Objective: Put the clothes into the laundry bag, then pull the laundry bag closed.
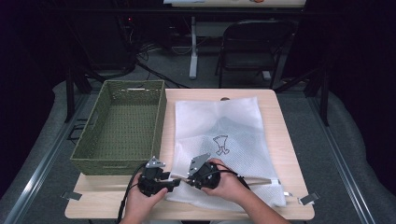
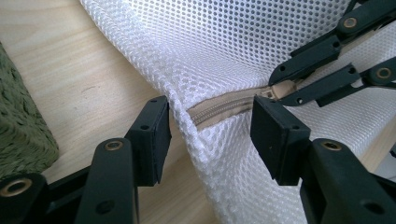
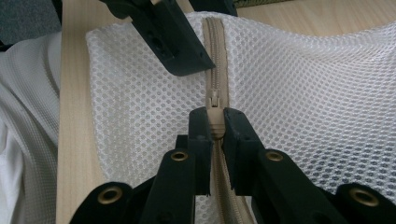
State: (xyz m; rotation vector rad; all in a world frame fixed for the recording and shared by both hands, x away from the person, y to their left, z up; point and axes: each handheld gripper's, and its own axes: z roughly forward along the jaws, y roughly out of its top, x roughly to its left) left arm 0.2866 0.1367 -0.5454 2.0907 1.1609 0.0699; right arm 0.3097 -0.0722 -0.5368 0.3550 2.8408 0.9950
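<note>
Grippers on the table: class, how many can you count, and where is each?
2. The left gripper sits at the mesh bag's near-left corner, jaws open around the zip end; the right gripper beside it pinches the zip pull.

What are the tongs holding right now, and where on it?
The right tongs pinch the zipper pull of the mesh bag. The left tongs stand open astride the bag's zipper end, holding nothing.

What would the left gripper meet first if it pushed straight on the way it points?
Probably the corner of the white mesh laundry bag at the end of its tan zipper, which already sits between the left gripper's open fingers.
</note>
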